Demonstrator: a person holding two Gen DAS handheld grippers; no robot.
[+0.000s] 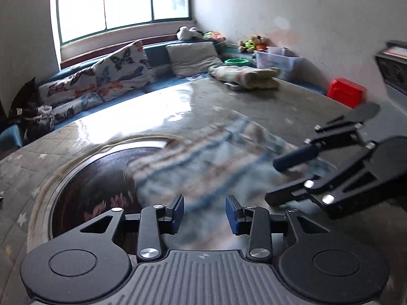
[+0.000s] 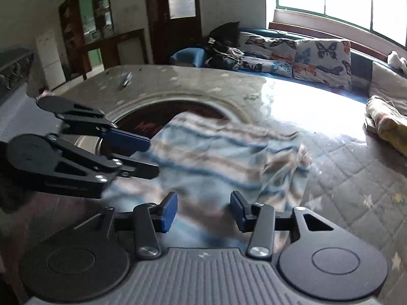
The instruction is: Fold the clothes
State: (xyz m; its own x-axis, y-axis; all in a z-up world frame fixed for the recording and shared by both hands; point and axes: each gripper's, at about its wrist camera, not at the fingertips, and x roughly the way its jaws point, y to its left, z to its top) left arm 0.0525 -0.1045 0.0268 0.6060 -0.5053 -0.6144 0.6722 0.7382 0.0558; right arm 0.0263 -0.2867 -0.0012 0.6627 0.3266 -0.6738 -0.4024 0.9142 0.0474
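Left wrist view: at about 9 o'clock a butterfly-print cushion (image 1: 112, 73) leaned on the blue window bench (image 1: 157, 53). The left claw (image 1: 204, 214) sat at 6 o'clock, its blue pads (image 1: 179, 212) parted and released, with nothing pressed between them. The striped cloth (image 1: 203, 157), blurred, lay spread on the quilted worktop (image 1: 254, 101) just beyond those pads, its left edge overlapping the dark round inset (image 1: 101, 175). At 3 o'clock the right claw (image 1: 282, 181) reached in, its fingers apart above the cloth's right edge; whether they touched it could not be told. A folded bundle (image 1: 244, 76) rested at 1 o'clock, with a red box (image 1: 347, 92) further right.

Right wrist view: the left claw (image 2: 152, 156) entered from 9 o'clock, its fingers apart at the cloth's (image 2: 216, 157) left edge. The right claw (image 2: 203, 209) at 6 o'clock was released too, its pads (image 2: 169, 211) spread over the cloth's near edge without gripping it. The cloth's far right corner was folded over at 3 o'clock.
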